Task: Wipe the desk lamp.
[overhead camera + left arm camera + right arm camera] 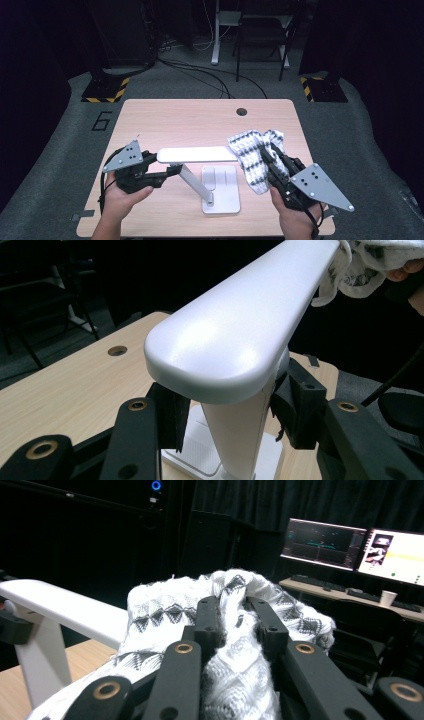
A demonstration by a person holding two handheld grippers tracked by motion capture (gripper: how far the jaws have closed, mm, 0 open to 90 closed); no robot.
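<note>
A white desk lamp stands on the table, its flat base point(220, 192) near the front edge. Its slanted arm point(195, 182) carries a long level head point(197, 155). My left gripper point(177, 170) is shut on the arm just under the head's left end; in the left gripper view the pads sit against both sides of the arm point(235, 435), below the head point(240, 335). My right gripper point(265, 152) is shut on a white cloth with a black pattern point(252, 150), bunched against the head's right end. The cloth point(170, 605) drapes over both jaws of the right gripper point(232, 605), beside the lamp head point(65, 607).
The wooden table point(165, 120) has a round cable hole point(242, 111) at its far side. Behind it are a chair point(262, 30), cables on the floor and two stands with yellow-black stripes point(105, 92). Lit monitors point(325, 542) stand on a desk in the right gripper view.
</note>
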